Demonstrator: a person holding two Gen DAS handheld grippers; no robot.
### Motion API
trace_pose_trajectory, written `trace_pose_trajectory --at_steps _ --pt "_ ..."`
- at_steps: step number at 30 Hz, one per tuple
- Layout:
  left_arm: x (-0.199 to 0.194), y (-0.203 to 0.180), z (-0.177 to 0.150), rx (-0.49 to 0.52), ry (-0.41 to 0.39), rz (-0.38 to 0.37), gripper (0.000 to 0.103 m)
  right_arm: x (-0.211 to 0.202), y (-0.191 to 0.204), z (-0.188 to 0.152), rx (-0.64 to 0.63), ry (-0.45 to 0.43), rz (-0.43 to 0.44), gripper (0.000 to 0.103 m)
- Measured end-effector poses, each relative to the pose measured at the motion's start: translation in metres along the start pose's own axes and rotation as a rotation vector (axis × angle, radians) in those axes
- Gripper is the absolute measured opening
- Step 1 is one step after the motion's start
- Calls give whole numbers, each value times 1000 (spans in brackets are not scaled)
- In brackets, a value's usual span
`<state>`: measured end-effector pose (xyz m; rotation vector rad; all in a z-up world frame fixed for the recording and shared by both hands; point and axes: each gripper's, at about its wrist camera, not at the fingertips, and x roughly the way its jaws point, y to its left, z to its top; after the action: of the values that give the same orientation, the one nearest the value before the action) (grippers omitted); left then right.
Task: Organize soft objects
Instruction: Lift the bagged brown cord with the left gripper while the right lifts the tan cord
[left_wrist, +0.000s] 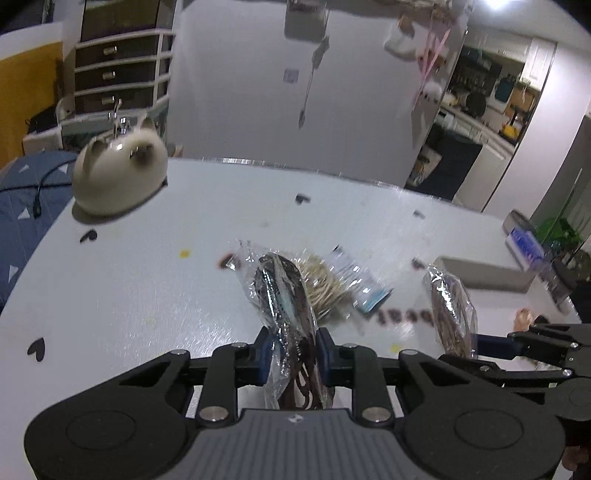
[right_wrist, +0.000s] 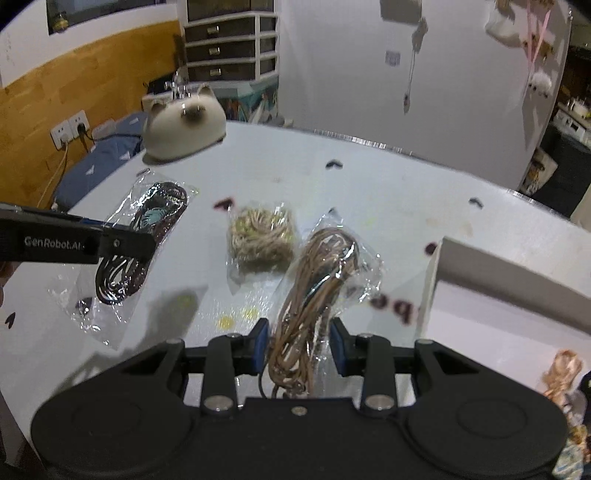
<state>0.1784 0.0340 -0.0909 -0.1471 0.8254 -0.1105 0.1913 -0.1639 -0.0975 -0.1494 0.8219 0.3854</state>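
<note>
You have a bag in each hand. The left gripper (left_wrist: 291, 356) has its jaws clamped on the bagged dark cord (left_wrist: 284, 291), which is lifted clear of the desk (left_wrist: 129, 288) near its front edge. The right gripper (right_wrist: 299, 345) has its jaws closed narrow on the bagged tan cord (right_wrist: 317, 269), its far end lying on or just above the surface; I cannot tell which.

Between the two, the bagged pale twine (right_wrist: 260, 236) lies untouched near the middle of the desk. To your right, by the front right corner, stands an open white box (right_wrist: 491, 280); something orange-brown (right_wrist: 563, 369) shows at its near side, too blurred to name. Judging from this, the sorting is well under way but not finished: two bags are in hand and not yet put down, one waits.

The desk is white, glossy, scattered with small dark heart marks and printed letters. A cream cat-shaped ornament (left_wrist: 120, 173) sits at the far left corner. Behind it are a drawer unit (right_wrist: 231, 44) and a wood-panelled wall with sockets.
</note>
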Motion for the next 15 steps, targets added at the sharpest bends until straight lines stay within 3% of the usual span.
trace_pose_trajectory --at_steps 12,15 --pt "-33 -51 7 1 -79 -25 23 -63 -34 7 -7 -127 18 36" --pt "-36 -66 8 3 -95 -33 18 -76 -46 5 0 -148 21 36"
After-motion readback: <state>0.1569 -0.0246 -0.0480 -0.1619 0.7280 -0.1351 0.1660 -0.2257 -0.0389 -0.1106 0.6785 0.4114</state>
